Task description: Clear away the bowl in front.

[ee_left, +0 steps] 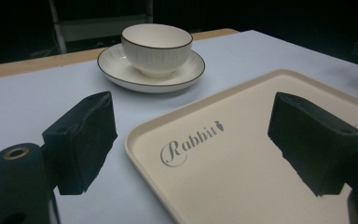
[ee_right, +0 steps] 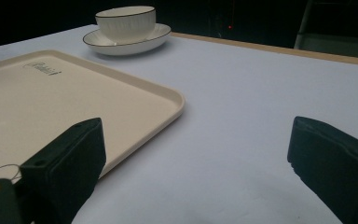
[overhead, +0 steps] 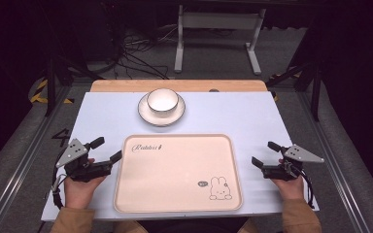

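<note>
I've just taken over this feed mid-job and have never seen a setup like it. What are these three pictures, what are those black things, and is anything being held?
There is no robot arm here. A person sits at the table with a hand-held two-jaw tool in each hand: the left gripper and the right gripper.

The high view looks down from above the person's side. The other two pictures come from small cameras riding on each gripper; the black blocks at the bottom of those are that gripper's own jaws.

On the table lies a cream tray with a rabbit drawing, nothing on it. Beyond it a white bowl sits on a saucer.

Both grippers are open and hold nothing. The left gripper's jaws straddle the tray's near corner; the right is beside the tray's other side.
</note>
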`<state>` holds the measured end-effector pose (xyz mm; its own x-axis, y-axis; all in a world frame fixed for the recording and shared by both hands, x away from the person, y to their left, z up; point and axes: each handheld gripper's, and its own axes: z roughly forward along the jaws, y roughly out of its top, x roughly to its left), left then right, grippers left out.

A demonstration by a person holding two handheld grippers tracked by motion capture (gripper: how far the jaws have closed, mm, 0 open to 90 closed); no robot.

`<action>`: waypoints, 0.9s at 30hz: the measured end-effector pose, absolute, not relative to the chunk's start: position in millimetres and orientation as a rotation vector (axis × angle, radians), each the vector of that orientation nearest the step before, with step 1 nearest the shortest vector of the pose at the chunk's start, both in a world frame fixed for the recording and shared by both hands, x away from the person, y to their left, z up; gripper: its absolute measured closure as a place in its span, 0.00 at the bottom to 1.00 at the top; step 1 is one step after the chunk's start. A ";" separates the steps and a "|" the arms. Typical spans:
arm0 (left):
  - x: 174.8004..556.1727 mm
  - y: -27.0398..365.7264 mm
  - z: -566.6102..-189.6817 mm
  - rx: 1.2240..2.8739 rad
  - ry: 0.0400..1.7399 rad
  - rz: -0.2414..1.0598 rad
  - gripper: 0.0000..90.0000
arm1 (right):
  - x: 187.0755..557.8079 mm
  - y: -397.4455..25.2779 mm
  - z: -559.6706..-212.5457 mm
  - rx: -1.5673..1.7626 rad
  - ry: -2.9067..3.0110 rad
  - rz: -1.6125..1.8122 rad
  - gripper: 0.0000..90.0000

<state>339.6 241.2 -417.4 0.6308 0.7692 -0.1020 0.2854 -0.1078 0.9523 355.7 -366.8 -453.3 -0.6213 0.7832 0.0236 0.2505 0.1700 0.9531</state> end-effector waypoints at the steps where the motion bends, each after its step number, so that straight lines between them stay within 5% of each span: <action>1: 340.8 240.5 -415.0 1.677 0.875 0.517 0.18 | 355.7 -366.8 -453.3 0.973 1.971 1.461 0.06; 27: 395.9 237.6 -369.8 1.653 0.948 0.572 0.19 | 356.3 -365.0 -453.2 0.994 1.968 1.438 0.05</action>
<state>395.9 237.6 -369.8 0.5642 0.8196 -0.0999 0.2946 -0.0868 0.9517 356.3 -365.0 -453.2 -0.6061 0.7951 0.0219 0.2624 0.1739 0.9492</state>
